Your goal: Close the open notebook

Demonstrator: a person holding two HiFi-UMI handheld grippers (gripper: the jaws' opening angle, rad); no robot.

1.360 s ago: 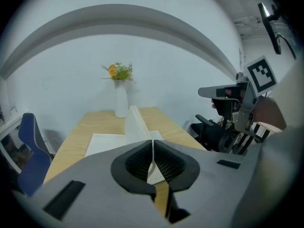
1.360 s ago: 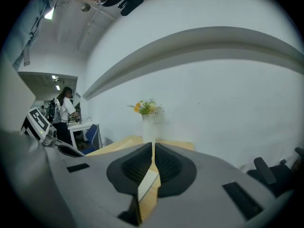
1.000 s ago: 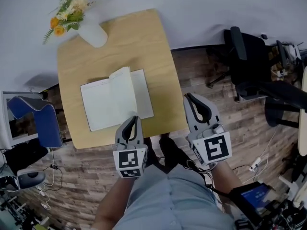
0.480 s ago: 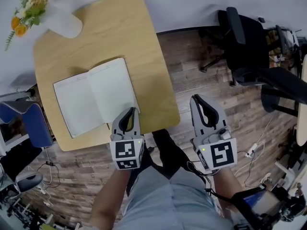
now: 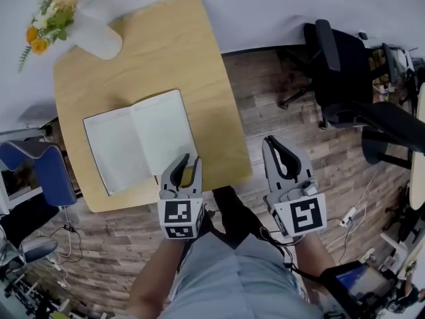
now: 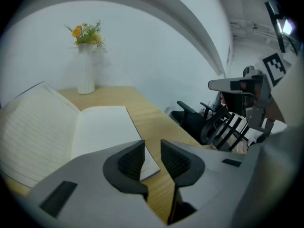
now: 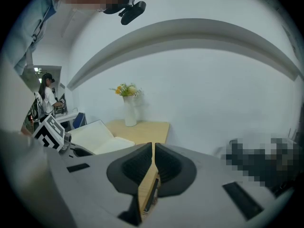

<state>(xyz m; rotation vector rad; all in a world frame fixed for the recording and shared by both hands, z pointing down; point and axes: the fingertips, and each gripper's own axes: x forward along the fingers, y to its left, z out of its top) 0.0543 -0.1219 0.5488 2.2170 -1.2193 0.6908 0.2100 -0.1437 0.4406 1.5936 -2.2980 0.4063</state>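
The open notebook [image 5: 139,148] lies flat on the wooden table [image 5: 166,52], white pages up, blue cover edge showing at its near right corner. My left gripper [image 5: 188,163] hovers at that corner. Its jaws are opening, and the pads touch nothing. In the left gripper view the notebook [image 6: 71,132] spreads out to the left, and its corner shows through the gap of the left gripper [image 6: 152,152]. My right gripper [image 5: 273,145] hangs beside the table's right edge over the floor, jaws shut and empty. In the right gripper view the right gripper [image 7: 153,152] points along the table edge, with the notebook [image 7: 97,137] at left.
A white vase of flowers [image 5: 93,35] stands at the table's far left corner. A black office chair [image 5: 339,65] is on the wooden floor at right, and a blue chair [image 5: 40,168] is left of the table. A person [image 7: 47,99] stands far off.
A leaf that stood up in the middle of the notebook now lies flat. The left jaws, shut before, have parted. Both grippers have sunk slightly at the table's near edge.
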